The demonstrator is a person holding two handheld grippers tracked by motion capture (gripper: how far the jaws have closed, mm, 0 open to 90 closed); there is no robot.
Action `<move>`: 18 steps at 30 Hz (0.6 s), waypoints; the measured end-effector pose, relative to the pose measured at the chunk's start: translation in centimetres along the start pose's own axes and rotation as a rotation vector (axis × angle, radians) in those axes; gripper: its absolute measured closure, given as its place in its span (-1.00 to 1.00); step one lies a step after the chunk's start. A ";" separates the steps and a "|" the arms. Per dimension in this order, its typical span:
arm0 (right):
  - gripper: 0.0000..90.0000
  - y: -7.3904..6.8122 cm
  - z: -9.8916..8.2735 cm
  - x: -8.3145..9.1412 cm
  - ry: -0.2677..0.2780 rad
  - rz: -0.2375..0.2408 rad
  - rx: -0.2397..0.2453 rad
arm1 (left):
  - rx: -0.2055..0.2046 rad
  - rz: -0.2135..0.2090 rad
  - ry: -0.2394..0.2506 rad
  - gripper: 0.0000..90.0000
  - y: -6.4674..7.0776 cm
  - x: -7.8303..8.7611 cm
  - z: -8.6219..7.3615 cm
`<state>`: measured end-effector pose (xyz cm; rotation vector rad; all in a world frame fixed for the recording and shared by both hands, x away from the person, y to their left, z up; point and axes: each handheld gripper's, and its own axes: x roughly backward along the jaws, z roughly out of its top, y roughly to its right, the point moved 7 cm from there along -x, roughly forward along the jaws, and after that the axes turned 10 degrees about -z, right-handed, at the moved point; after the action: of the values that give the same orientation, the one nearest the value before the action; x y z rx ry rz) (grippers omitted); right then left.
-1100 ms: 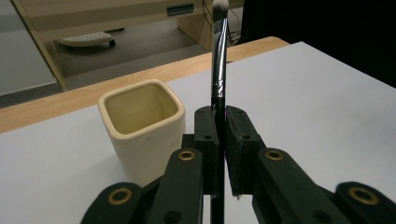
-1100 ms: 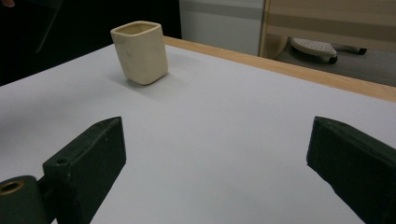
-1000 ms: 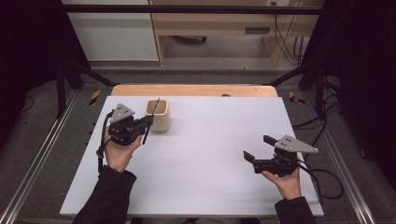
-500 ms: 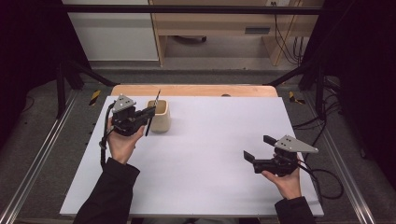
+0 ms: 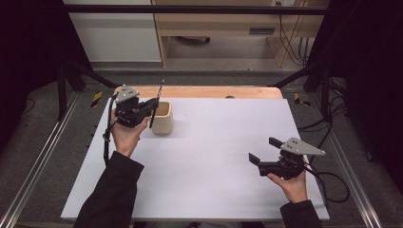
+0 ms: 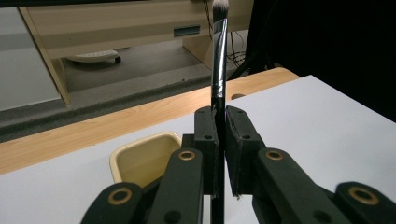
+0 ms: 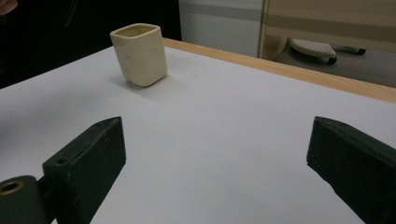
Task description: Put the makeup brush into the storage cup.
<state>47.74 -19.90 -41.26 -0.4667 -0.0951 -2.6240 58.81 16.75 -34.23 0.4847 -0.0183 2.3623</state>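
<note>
My left gripper (image 5: 153, 105) is shut on a thin black makeup brush (image 5: 160, 90), held near the far left of the white table top (image 5: 214, 156). The brush stands almost upright with its pale bristle end up. In the left gripper view the brush (image 6: 218, 60) rises from between the closed jaws of the left gripper (image 6: 218, 116). A cream square cup (image 5: 162, 118) stands just right of that gripper, and the cup (image 6: 140, 156) is open and empty at its rim. My right gripper (image 5: 264, 149) rests low at the near right, open with nothing between its jaws. The right gripper (image 7: 215, 154) faces the cup (image 7: 139, 53) across bare table.
A wooden strip (image 5: 214, 92) borders the table's far edge. Metal rails (image 5: 40, 156) run along both sides. Black cables (image 5: 332, 178) trail from the right gripper. A wooden cabinet (image 5: 214, 23) stands on the floor beyond.
The left hand has lifted and moved toward the far edge with the brush in its jaws, so the brush stands higher beside the cup. The right gripper has stayed put.
</note>
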 end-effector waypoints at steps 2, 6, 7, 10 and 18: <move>-0.89 0.0 0.0 0.0 0.000 0.001 0.001 | 0.002 0.002 0.001 0.86 -0.2 -0.2 0.1; -0.89 0.0 0.0 0.0 0.001 0.001 -0.001 | 0.016 0.000 0.008 0.87 -0.5 -0.8 0.3; -0.89 0.0 0.0 0.0 0.000 0.001 -0.001 | 0.017 0.003 0.011 0.86 -0.6 -0.9 0.3; -0.89 0.1 0.1 0.1 0.002 0.000 -0.003 | 0.020 0.009 0.014 0.87 -0.9 -1.4 0.5; -0.90 0.2 0.1 0.2 0.001 0.000 0.004 | 0.032 0.025 0.035 0.86 -1.7 -2.1 1.2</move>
<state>47.70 -20.18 -41.12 -0.4637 -0.0995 -2.6234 61.76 16.40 -34.05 0.4611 0.0297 2.3988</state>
